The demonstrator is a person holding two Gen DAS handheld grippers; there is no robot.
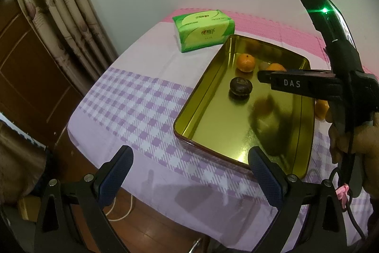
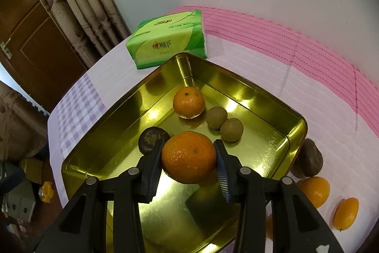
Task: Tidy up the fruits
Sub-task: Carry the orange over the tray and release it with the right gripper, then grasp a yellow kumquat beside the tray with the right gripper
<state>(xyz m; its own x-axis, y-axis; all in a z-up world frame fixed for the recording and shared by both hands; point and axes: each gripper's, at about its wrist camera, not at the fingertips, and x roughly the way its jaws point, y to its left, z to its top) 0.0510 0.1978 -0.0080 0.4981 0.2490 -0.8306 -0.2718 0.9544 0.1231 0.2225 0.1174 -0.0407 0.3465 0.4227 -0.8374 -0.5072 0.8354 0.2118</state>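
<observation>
A gold metal tray [image 1: 189, 117] [image 2: 291, 132] sits on the table. My right gripper [image 2: 189, 158] is shut on an orange mandarin [image 2: 189, 155] and holds it over the tray; the gripper also shows in the left wrist view [image 1: 265, 77]. In the tray lie another mandarin [image 2: 188, 102] [image 1: 246, 62], a dark round fruit [image 2: 151, 138] [image 1: 241, 86] and two small brown-green fruits [image 2: 216, 117] [image 2: 232, 129]. My left gripper [image 1: 189, 172] is open and empty, above the tray's near edge.
A green tissue pack [image 1: 203, 30] [image 2: 168, 39] lies behind the tray. Right of the tray on the cloth lie a brown fruit [image 2: 310, 160] and two orange fruits [image 2: 316, 191] [image 2: 345, 213]. The table edge falls off to the left, towards curtains and a wooden door.
</observation>
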